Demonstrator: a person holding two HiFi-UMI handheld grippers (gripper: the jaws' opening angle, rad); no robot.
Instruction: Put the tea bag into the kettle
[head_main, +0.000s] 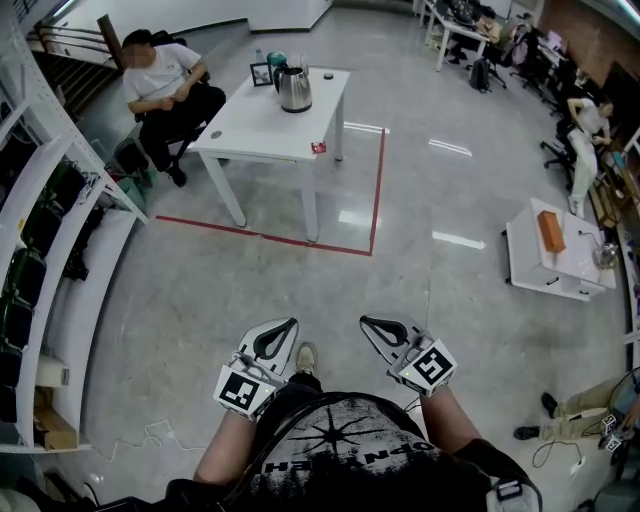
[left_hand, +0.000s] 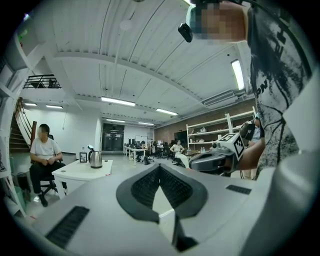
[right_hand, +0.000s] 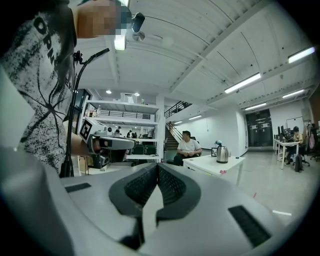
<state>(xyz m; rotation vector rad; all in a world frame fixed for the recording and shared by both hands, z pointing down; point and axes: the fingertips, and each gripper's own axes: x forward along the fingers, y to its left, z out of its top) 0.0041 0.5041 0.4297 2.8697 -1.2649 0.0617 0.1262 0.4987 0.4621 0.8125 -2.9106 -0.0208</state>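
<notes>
I am holding the left hand-held gripper and the right hand-held gripper out level in front of my chest, side by side and a little apart. Both are showing their jaws pressed together at the tips with nothing between them, as the left gripper view and the right gripper view each make plain. The kettle is standing upright, well away from me, on the far part of a white counter. A small picture frame is sitting just beside it. A small red packet, which I am taking for the tea bag, is lying at the counter's near right edge, apart from the kettle. A seated person is occupying a chair against the counter's left side. A wide stretch of glossy floor is lying between me and the counter, and a red tape line is running along the counter's near and right sides. White shelving is lining my left. Off to my right, a low white table is carrying an orange box. Beyond it, people are sitting at desks. My shoe is peeking out between the two grippers.
</notes>
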